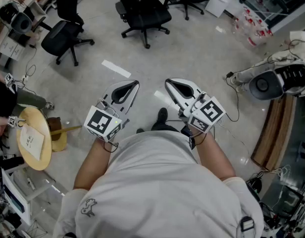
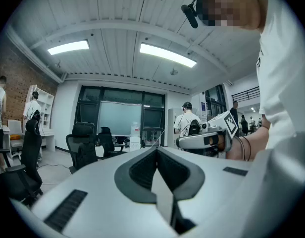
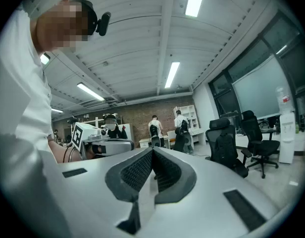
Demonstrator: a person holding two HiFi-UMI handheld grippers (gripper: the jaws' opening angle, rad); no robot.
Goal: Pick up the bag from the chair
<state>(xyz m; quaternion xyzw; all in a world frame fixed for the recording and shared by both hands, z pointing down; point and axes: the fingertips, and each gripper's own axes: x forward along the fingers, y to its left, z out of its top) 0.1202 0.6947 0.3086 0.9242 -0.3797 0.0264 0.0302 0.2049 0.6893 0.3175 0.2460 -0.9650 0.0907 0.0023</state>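
Well beyond closed left tongs [image 1: 134, 84] and right tongs [image 1: 169, 82], bag [image 3: 223, 150] rests on chair [image 3: 218, 124]

Level camera on left tool [image 1: 132, 86] sees right tool [image 2: 183, 143].
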